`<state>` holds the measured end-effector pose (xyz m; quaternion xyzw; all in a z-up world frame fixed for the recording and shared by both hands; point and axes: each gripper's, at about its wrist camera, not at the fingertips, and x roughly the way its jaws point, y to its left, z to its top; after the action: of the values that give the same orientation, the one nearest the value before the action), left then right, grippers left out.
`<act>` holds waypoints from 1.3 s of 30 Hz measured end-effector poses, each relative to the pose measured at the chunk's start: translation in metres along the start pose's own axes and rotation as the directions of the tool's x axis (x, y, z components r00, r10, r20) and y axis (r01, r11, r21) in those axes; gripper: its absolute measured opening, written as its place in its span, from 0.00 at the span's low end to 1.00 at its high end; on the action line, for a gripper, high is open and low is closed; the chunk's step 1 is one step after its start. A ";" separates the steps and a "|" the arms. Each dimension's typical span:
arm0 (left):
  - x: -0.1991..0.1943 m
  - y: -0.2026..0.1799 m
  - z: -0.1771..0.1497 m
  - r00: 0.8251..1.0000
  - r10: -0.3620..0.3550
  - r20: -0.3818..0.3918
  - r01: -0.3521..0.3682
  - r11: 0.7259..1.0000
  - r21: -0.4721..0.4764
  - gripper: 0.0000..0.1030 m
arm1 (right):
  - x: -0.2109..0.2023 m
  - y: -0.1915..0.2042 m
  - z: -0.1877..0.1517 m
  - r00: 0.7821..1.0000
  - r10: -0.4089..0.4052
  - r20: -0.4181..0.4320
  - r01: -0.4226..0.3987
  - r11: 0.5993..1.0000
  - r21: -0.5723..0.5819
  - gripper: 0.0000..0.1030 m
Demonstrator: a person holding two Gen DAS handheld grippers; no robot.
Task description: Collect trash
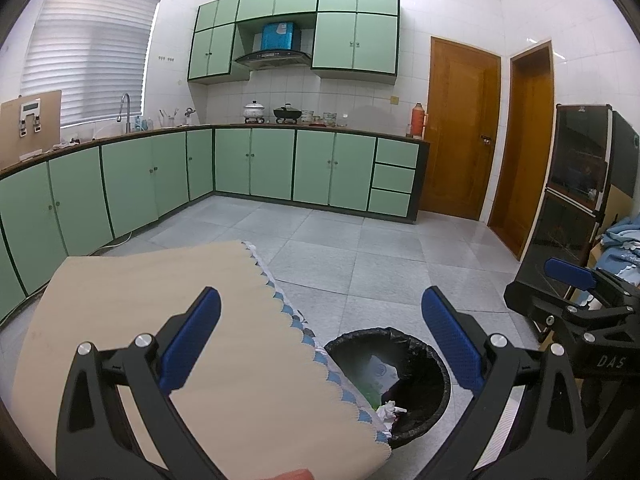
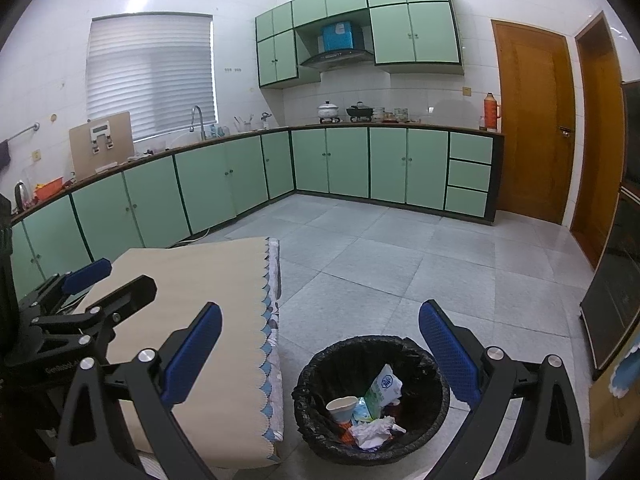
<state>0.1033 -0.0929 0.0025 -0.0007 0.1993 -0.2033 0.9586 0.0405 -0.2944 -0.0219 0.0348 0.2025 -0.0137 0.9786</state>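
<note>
The left gripper (image 1: 320, 340) hangs with jaws wide apart and empty, over the scalloped edge of the table (image 1: 160, 300); the right gripper (image 2: 320, 356) is likewise spread and empty, above the bin (image 2: 320, 368); the bin stands on the floor (image 2: 400, 264) just beside the table's edge (black liner folded over its rim); inside lie a paper cup (image 2: 341, 406), a carton (image 2: 382, 388) and crumpled paper (image 2: 372, 430); open tile runs from the bin to the green cabinets (image 2: 348, 160) and the doors (image 2: 532, 120).
</note>
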 end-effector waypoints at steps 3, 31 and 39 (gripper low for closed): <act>-0.001 0.001 0.000 1.000 0.002 0.001 -0.002 1.000 0.002 0.94 | 0.001 0.000 -0.001 1.000 0.002 0.000 -0.002 1.000 0.000 0.94; -0.002 0.005 0.000 1.000 0.006 0.002 -0.006 1.000 -0.001 0.94 | -0.001 0.003 -0.002 1.000 0.002 0.001 -0.002 1.000 -0.002 0.94; -0.003 0.007 0.000 1.000 0.006 0.002 -0.006 1.000 -0.001 0.94 | 0.000 0.004 -0.002 1.000 0.002 0.000 -0.002 1.000 -0.002 0.94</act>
<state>0.1037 -0.0856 0.0029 -0.0010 0.1984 -0.2002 0.9594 0.0396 -0.2904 -0.0236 0.0339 0.2023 -0.0124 0.9787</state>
